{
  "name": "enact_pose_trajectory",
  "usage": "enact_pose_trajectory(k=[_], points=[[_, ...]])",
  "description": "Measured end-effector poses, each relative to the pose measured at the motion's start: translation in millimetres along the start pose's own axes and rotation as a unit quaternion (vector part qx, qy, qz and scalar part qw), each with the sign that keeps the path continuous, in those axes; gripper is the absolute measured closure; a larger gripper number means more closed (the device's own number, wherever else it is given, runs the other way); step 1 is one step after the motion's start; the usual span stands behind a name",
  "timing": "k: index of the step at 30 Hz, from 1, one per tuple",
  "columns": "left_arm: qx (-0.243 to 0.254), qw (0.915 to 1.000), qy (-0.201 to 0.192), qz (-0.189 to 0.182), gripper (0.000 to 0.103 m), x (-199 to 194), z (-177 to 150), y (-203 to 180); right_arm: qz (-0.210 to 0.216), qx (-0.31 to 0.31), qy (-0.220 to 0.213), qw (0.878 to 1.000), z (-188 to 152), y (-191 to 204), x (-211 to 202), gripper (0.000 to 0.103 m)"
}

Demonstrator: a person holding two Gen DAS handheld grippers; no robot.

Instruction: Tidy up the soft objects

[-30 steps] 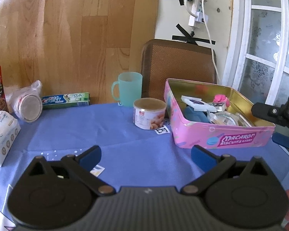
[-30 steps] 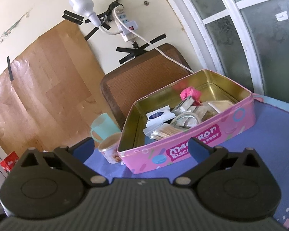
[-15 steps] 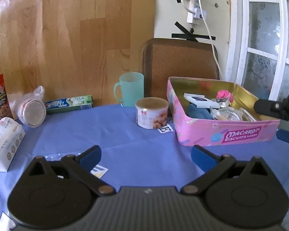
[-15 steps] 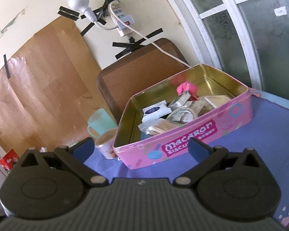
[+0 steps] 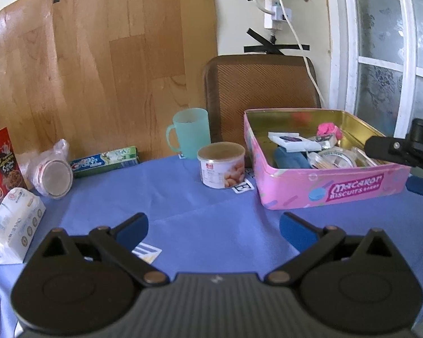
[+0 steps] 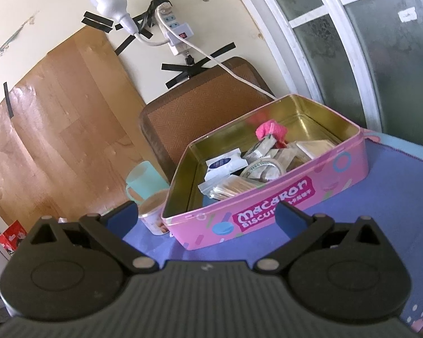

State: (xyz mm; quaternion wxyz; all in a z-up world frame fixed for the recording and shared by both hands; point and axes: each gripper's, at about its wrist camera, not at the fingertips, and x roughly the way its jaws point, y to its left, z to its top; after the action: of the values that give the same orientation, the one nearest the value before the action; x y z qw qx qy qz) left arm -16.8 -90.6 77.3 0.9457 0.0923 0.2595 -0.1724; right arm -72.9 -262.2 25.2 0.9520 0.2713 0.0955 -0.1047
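Both grippers have eased back a touch, so the pink biscuit tin (image 5: 328, 181) sits slightly further off. Left gripper (image 5: 213, 229) hangs over the blue cloth worktop (image 5: 200, 211), jaws apart, nothing between them. Right gripper (image 6: 206, 215) faces the tin (image 6: 270, 205), jaws apart too, empty. Inside the gold-lined tin: a crumpled pink soft thing (image 6: 270, 131) at the far side, a tape roll (image 6: 263, 170), flat packets. Beside the tin stands a small round can (image 5: 221, 166), behind it a translucent green mug (image 5: 189, 132). Wood-grain panel (image 5: 98, 64) and a woven brown chair back (image 5: 260, 84) line the wall; frosted window (image 6: 380, 42) to the right.
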Motion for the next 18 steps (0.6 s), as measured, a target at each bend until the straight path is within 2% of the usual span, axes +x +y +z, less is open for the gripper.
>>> enact_pose_trajectory(k=[8, 18], points=[[-0.001, 0.9996, 0.020, -0.021, 0.000, -1.7, 1.4, -5.5, -0.010, -0.002, -0.018, 1.000, 1.8, -5.2, -5.3, 0.000], [0.016, 0.9999, 0.003, -0.003, 0.000, -7.1, 3.1, -11.3, -0.003, -0.003, -0.015, 1.000, 0.2, -6.2, -5.0, 0.000]])
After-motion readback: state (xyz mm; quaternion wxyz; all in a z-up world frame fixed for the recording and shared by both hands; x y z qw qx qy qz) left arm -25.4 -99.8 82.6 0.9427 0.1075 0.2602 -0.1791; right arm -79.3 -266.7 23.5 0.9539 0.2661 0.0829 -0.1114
